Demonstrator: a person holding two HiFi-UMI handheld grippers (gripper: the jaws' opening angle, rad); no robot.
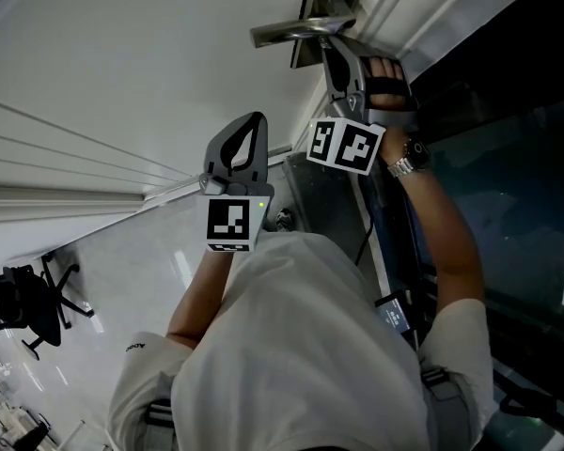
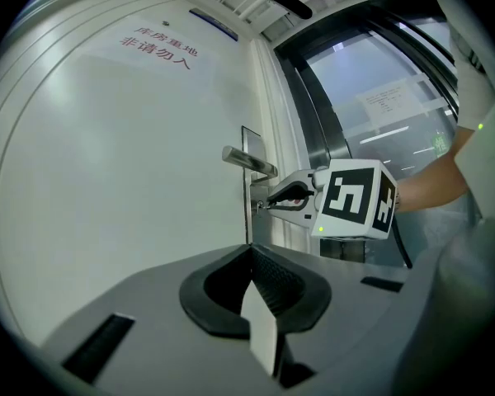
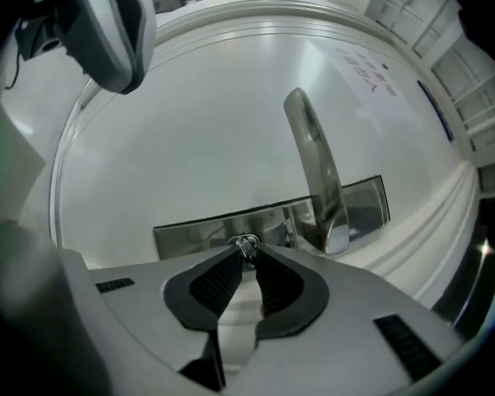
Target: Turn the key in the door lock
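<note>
The right tool [image 3: 248, 252] points level at the door [image 3: 190, 114], its jaws narrowed onto the key [image 3: 247, 242], apparently so that a roll of the wrist can turn it; the key sits right at the jaw tips, in the lock plate [image 3: 190, 231], with the handle [image 3: 313, 155] just beyond. The left tool [image 2: 251, 252], jaws together and empty, hangs well back from the lock, probably to stay clear.
</note>
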